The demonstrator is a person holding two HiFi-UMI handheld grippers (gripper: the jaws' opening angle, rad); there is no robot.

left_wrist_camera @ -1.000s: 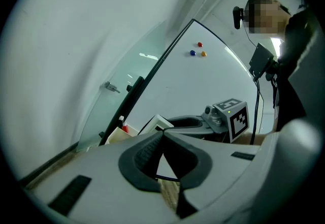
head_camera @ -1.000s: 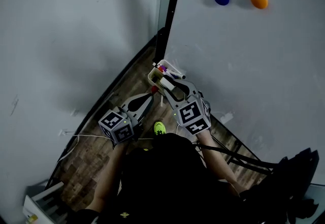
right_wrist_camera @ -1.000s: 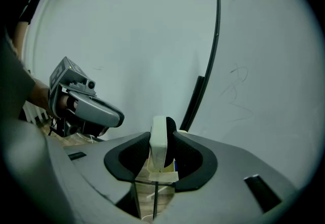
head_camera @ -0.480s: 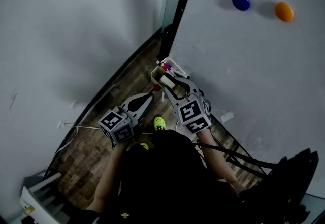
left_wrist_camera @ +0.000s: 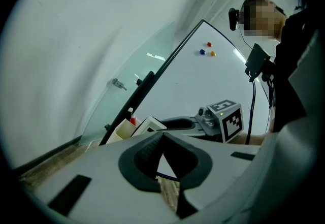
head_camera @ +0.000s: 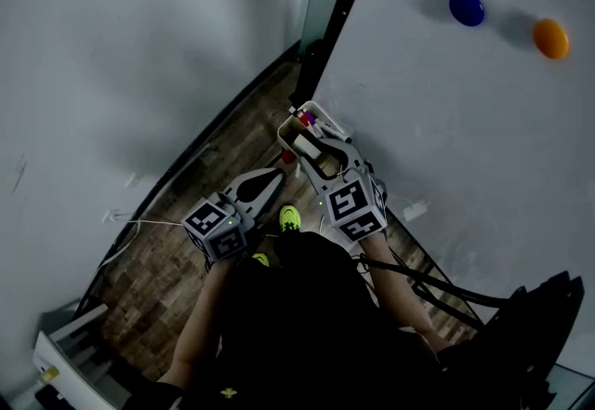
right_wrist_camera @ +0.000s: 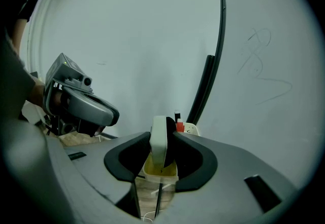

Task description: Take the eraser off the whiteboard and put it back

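the right gripper (right_wrist_camera: pixel 161 149) is pinching the whiteboard eraser (right_wrist_camera: pixel 158 139) edge-on, with its white plastic back against one pad and the black felt against the other. from the head view the eraser (head_camera: pixel 304 152) hangs just over the cream holder tray (head_camera: pixel 286 127) fixed at the lower edge of the whiteboard (head_camera: pixel 465 120), at about 12 o'clock from the right gripper's marker cube. a few marker pens (head_camera: pixel 311 120) stand in the far end of that tray.

the left gripper (left_wrist_camera: pixel 162 139) is held off at about 8 o'clock of the tray, over the wooden floor, with its jaws pressed together on nothing.

the eraser is clear of the board and in hand, so i'd say this is the put-back step, though it could be just after lifting. the next move calls for lining the eraser up with the free near end of the tray, easing it down clear of the pens, and only then spreading the jaws.
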